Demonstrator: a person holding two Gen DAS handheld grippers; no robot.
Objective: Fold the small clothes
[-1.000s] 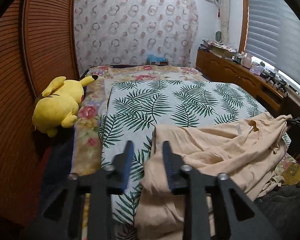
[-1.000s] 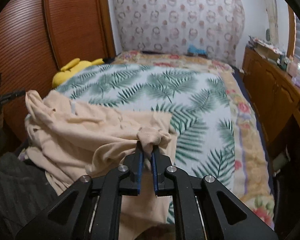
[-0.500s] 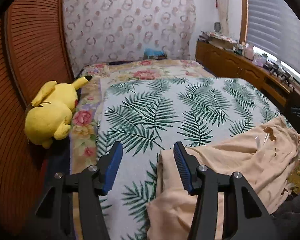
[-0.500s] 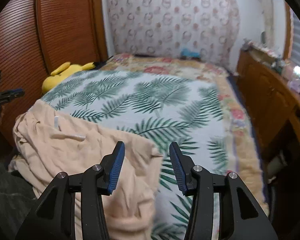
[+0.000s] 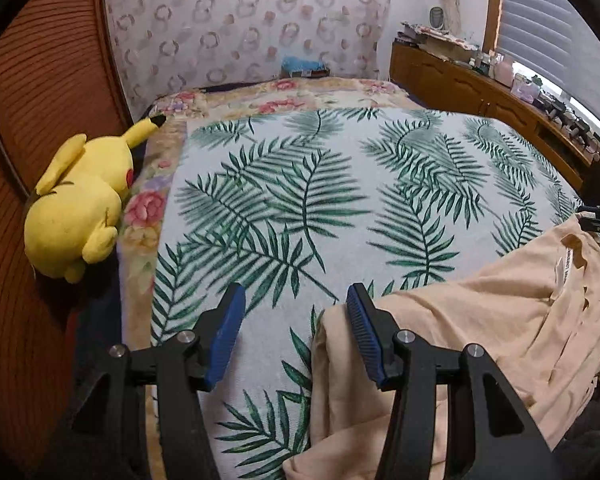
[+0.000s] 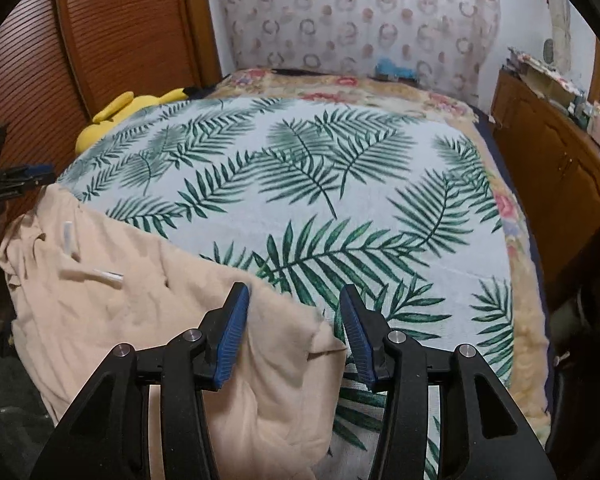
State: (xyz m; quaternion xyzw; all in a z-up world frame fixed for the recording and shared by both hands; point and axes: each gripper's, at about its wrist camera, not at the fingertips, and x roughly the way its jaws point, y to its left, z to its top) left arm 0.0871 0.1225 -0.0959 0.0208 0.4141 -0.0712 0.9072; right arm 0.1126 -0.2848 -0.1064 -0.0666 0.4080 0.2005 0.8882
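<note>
A peach garment [image 5: 480, 320] lies crumpled along the near edge of the bed, a white tag [image 5: 566, 264] showing on it. My left gripper [image 5: 295, 296] is open over the leaf-print sheet. The garment's left edge lies just under its right finger and nothing is pinched. In the right wrist view the same garment [image 6: 120, 300] spreads to the left. Its right corner lies loose below my right gripper [image 6: 294, 294], which is open, with its pads off the cloth. Each gripper shows at the edge of the other's view.
A palm-leaf sheet [image 5: 320, 200] covers the bed over a floral blanket [image 6: 516, 216]. A yellow plush toy [image 5: 80, 208] lies by the slatted wooden doors [image 5: 40, 100] on the left. A wooden cabinet [image 6: 560, 160] with clutter on top runs along the right.
The right gripper let go of the bunched garment corner and opened. The left gripper opened wider. Both moved forward and lower over the bed, and the garment settled flatter at the near edge.
</note>
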